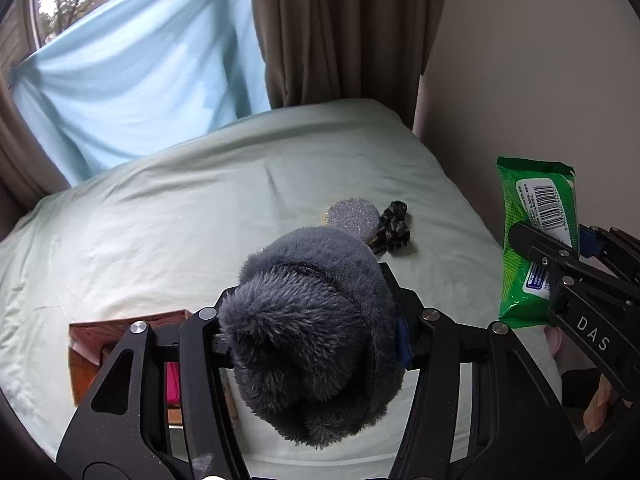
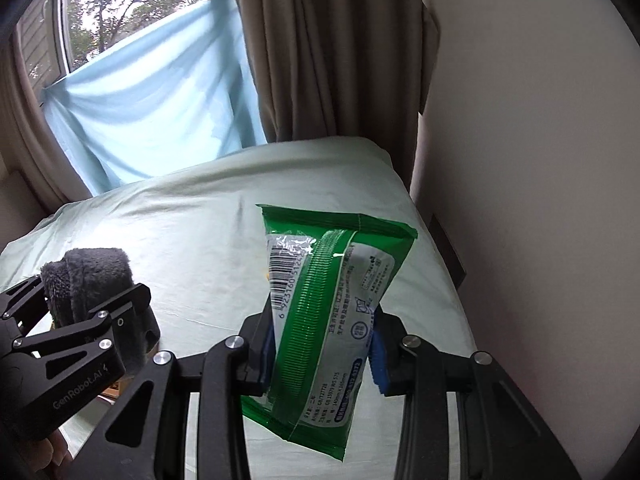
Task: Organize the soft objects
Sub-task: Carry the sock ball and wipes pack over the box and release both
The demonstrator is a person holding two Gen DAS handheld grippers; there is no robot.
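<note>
My left gripper (image 1: 312,344) is shut on a fluffy grey plush item (image 1: 316,332), held up above the bed. In the right wrist view the same grey plush item (image 2: 90,276) shows at the far left in the left gripper (image 2: 92,300). My right gripper (image 2: 320,352) is shut on a green pack of wet wipes (image 2: 324,320), its blue pads (image 2: 378,364) pressing the pack's sides. The green pack (image 1: 536,240) also appears at the right edge of the left wrist view. A round silver glittery pad (image 1: 352,216) and a dark patterned scrunchie (image 1: 392,228) lie on the pale green bedsheet (image 1: 180,220).
An open brown cardboard box (image 1: 100,344) with something pink inside sits on the bed at lower left. Brown curtains (image 1: 336,32) and a light blue cloth (image 1: 132,80) hang behind the bed. A plain wall (image 2: 540,160) borders the bed on the right.
</note>
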